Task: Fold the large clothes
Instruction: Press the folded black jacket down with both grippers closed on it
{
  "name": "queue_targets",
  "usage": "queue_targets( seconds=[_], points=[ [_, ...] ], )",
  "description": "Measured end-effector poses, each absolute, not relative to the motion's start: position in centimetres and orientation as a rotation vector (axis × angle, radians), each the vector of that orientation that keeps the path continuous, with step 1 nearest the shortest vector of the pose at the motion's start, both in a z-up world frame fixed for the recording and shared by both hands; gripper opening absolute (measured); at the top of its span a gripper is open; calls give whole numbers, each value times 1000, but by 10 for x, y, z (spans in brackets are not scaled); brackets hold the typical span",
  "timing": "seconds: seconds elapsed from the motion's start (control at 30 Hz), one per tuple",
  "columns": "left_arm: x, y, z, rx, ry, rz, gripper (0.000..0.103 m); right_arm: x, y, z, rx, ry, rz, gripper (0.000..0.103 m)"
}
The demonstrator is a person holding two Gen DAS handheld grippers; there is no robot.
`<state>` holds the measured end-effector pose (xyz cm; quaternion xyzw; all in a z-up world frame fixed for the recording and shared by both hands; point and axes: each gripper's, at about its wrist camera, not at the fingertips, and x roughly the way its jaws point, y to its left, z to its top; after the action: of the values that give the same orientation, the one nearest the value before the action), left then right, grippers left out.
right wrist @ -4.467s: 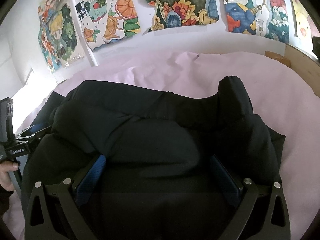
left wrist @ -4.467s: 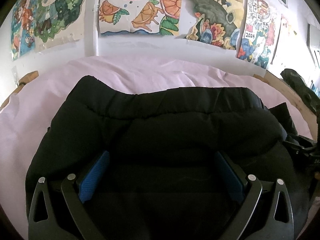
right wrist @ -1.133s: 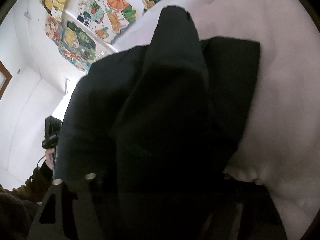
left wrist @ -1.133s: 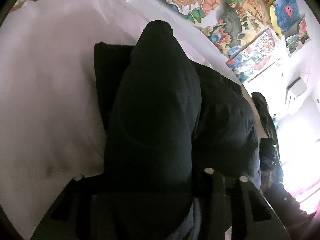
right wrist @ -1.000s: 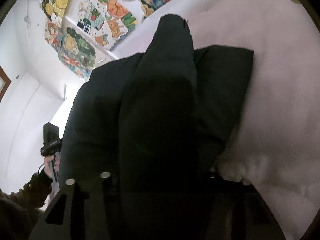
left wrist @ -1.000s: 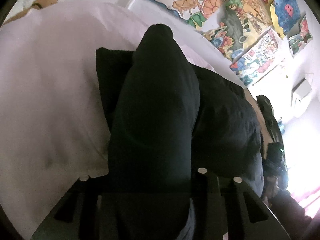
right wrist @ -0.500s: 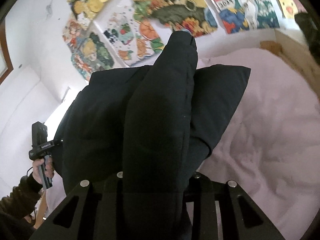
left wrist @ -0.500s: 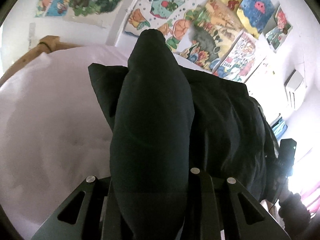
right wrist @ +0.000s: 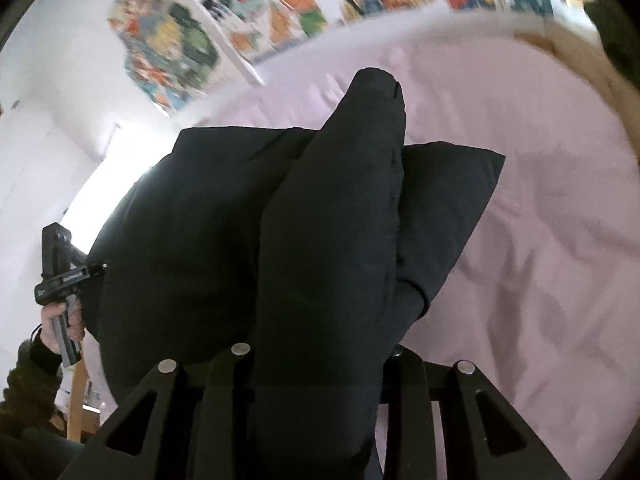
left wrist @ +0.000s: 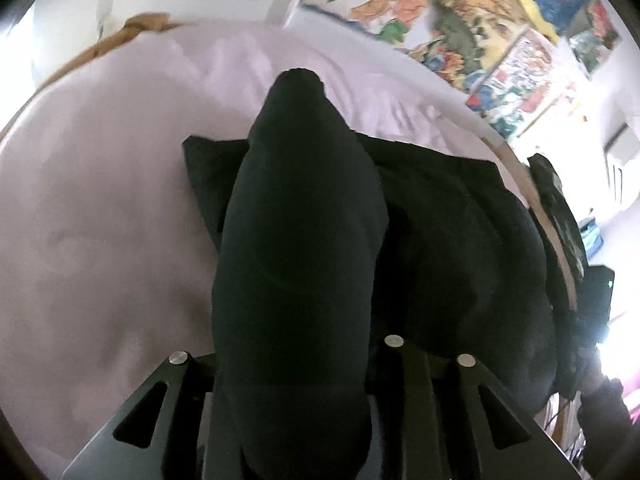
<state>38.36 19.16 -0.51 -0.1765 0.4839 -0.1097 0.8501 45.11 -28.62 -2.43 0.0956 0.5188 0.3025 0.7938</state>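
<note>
I count one black padded garment [left wrist: 304,264], bunched into a thick roll, and one bed under one pale pink sheet [left wrist: 100,240]. I have two tools: the left tool [left wrist: 288,364] and the right tool [right wrist: 316,356], each clamped on a fold of that one garment, and in the right wrist view I see one bare hand [right wrist: 60,320] holding the left tool's grip. On the wall I can make out several colourful posters [left wrist: 400,4], at least five, though blur keeps me from an exact count.
</note>
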Motion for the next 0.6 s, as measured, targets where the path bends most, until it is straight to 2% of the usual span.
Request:
queue_targets(
  seconds=[0.1, 0.27, 0.3, 0.43, 0.5, 0.53, 0.57, 0.6],
  points=[
    [387, 198, -14, -388, 1040, -217, 36, 458, -292, -33, 218, 1131, 642, 42],
    [390, 204, -12, -374, 1083, -142, 58, 460, -298, -36, 204, 1153, 569, 68],
    [390, 202, -10, -352, 1087, -120, 59, 458, -298, -35, 192, 1150, 553, 69],
    [386, 186, 1, -218, 1094, -51, 61, 449, -293, -25, 87, 1144, 452, 88],
    [377, 176, 3, -146, 1072, 3, 65, 443, -293, -18, 27, 1118, 406, 90],
    [370, 174, 1, -112, 1064, 44, 77, 440, -293, -14, 1, 1102, 379, 94],
    [365, 171, -1, -84, 1055, 80, 83, 435, -293, -11, -27, 1084, 345, 99],
    [357, 168, -1, -64, 1036, 119, 83, 427, -291, -6, -66, 1053, 304, 102]
  ],
)
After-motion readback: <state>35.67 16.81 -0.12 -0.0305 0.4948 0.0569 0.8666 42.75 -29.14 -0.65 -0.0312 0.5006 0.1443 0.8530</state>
